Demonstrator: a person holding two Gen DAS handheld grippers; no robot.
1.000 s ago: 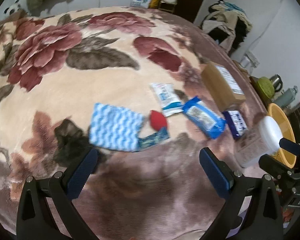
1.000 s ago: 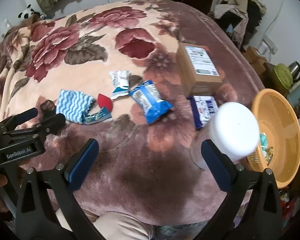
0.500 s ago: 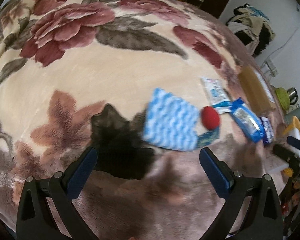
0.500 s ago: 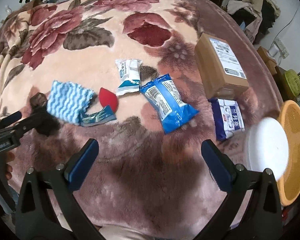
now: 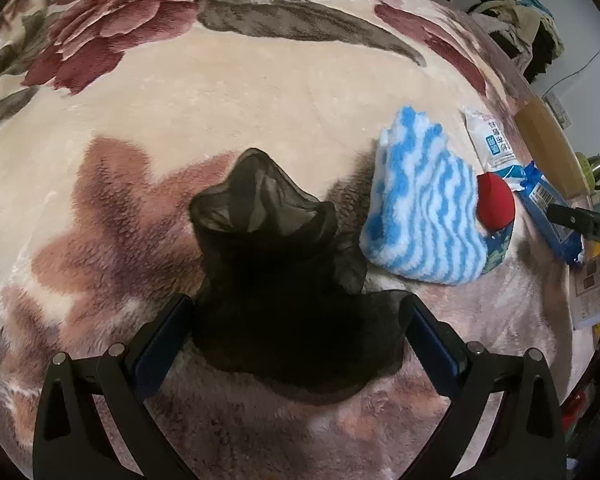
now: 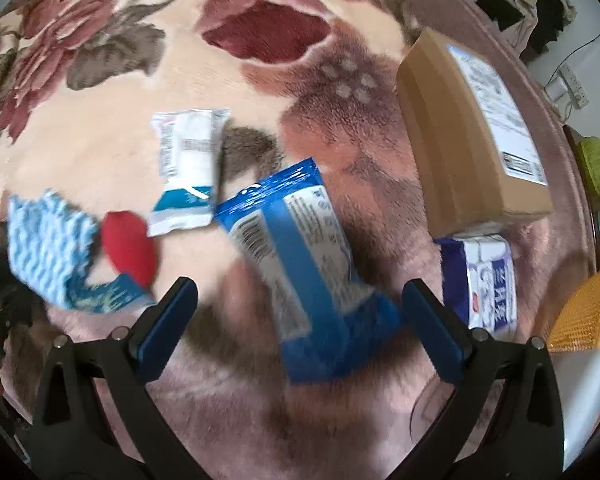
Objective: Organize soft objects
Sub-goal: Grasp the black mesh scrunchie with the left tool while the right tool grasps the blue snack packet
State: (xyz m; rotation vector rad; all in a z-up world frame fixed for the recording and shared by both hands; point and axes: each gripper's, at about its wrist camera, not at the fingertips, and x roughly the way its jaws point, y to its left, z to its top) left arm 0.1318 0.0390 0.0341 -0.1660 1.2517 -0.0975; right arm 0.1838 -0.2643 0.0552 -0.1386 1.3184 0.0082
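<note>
A crumpled black sheer cloth (image 5: 276, 264) lies on the floral blanket, and my left gripper (image 5: 296, 320) stands open with a finger on each side of its near end. To its right lie a blue-and-white wavy cloth (image 5: 424, 208), a red soft piece (image 5: 496, 204) and a teal strip (image 5: 498, 248). In the right wrist view my right gripper (image 6: 300, 308) is open low over a blue wipes pack (image 6: 300, 264), whose near end lies between the fingers. The wavy cloth (image 6: 48, 240), red piece (image 6: 130, 244) and white packet (image 6: 184, 172) lie to the left.
A cardboard box (image 6: 472, 132) and a blue-and-white tissue pack (image 6: 488, 284) lie at the right. An orange mesh basket (image 6: 588, 312) sits at the bed's right edge, with a white lid (image 6: 584, 400) below it. Clothes are piled beyond the bed's far corner.
Both grippers have dropped toward the blanket. The left one moved left and down onto the black cloth; the right one moved forward over the blue wipes pack, leaving the white-lidded jar at the right edge.
</note>
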